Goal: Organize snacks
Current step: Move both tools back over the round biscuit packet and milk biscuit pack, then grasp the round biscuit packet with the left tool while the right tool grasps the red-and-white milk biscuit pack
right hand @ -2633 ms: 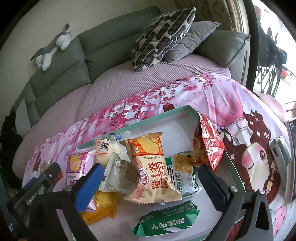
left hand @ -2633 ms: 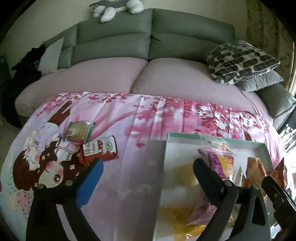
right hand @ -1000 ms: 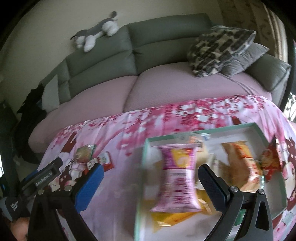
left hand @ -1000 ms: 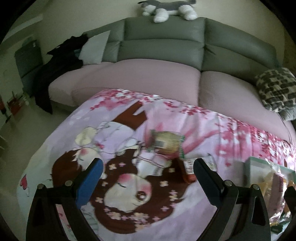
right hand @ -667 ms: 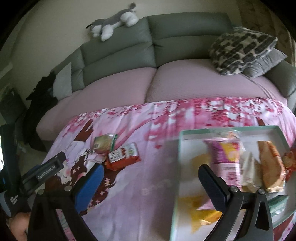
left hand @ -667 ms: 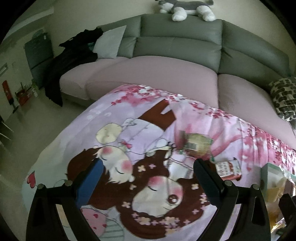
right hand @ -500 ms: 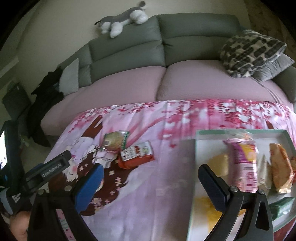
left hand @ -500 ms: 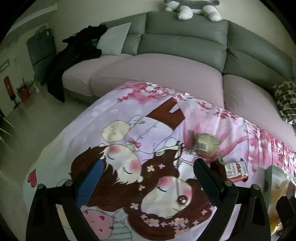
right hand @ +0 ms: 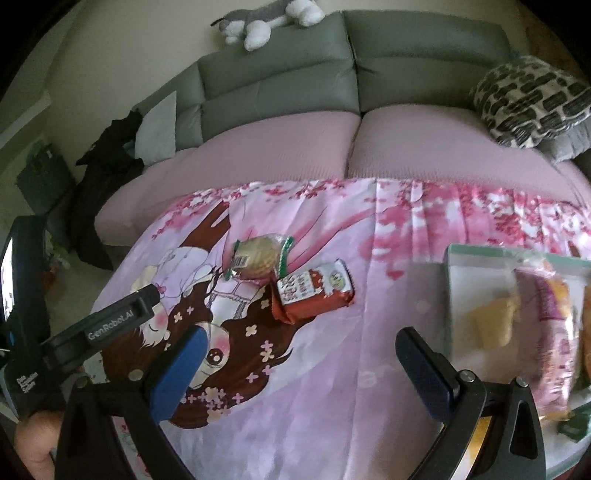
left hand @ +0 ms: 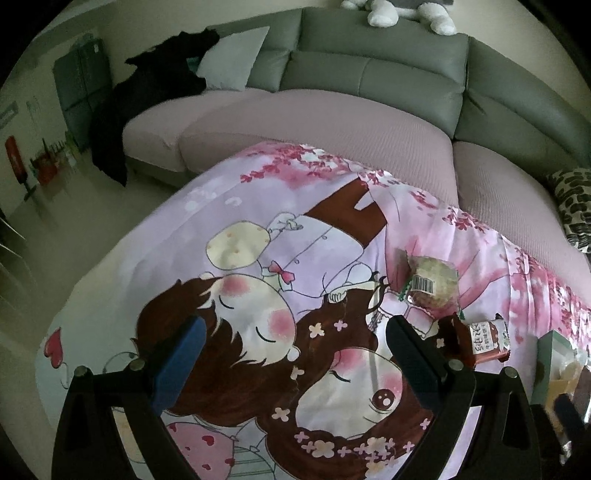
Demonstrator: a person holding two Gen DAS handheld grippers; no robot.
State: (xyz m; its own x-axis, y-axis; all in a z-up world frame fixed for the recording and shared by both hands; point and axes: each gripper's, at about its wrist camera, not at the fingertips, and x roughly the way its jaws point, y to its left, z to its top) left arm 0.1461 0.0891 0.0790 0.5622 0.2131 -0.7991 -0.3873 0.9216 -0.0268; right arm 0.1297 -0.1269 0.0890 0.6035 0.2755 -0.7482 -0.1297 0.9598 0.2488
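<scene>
Two loose snacks lie on the pink cartoon cloth: a clear-wrapped round cake with green ends (right hand: 260, 256) (left hand: 430, 286) and a red-brown packet (right hand: 314, 290) (left hand: 485, 341) just right of it. A white tray with a green rim (right hand: 452, 258) (left hand: 546, 347) holds several snack packets, among them a pink one (right hand: 546, 332). My left gripper (left hand: 293, 339) is open and empty, above the cloth left of both snacks. My right gripper (right hand: 301, 350) is open and empty, hovering below the red packet and left of the tray. The left gripper's body (right hand: 88, 332) shows in the right wrist view.
A grey sofa with pink seat covers (right hand: 280, 147) runs behind the table. A patterned cushion (right hand: 532, 99) lies at its right, dark clothes (left hand: 147, 96) at its left, a plush toy (right hand: 266, 22) on top. The cloth's left edge drops to the floor (left hand: 74, 236).
Both grippers have swung left, away from the tray. The loose snacks have come into the right view's middle, and the tray has slid to the right edge in both views.
</scene>
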